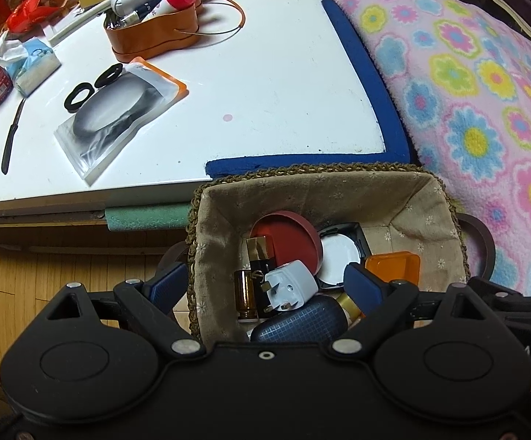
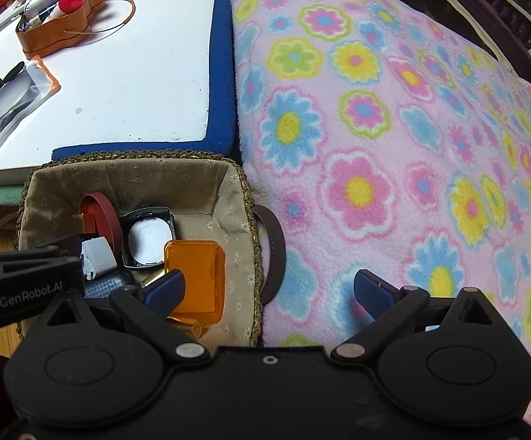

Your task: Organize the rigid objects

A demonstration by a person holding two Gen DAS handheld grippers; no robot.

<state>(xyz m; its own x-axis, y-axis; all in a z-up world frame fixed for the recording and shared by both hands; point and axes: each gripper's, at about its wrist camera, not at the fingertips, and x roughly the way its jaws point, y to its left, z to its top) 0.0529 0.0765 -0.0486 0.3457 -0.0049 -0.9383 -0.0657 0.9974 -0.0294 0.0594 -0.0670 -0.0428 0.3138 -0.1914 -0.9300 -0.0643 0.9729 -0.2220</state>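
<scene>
A woven, cloth-lined basket (image 1: 404, 198) (image 2: 236, 190) sits below the white table's corner. It holds a red round lid (image 1: 287, 234), a white plug adapter (image 1: 289, 288), a brown vial (image 1: 245, 293), a dark blue case (image 1: 302, 324), a black compact with a white disc (image 1: 340, 253) (image 2: 150, 236) and an orange box (image 1: 393, 267) (image 2: 195, 275). My left gripper (image 1: 263, 280) is open and empty above the basket. My right gripper (image 2: 269, 286) is open and empty over the basket's right rim and handle (image 2: 274, 253).
The white table (image 1: 258, 80) (image 2: 137, 73) carries an orange leather tray (image 1: 151, 36) full of items, a packaged item (image 1: 118, 110), two black rings (image 1: 93, 84), a tissue pack (image 1: 30, 62) and a black pen (image 1: 10, 135). A flowered blanket (image 1: 478, 102) (image 2: 393, 128) lies to the right.
</scene>
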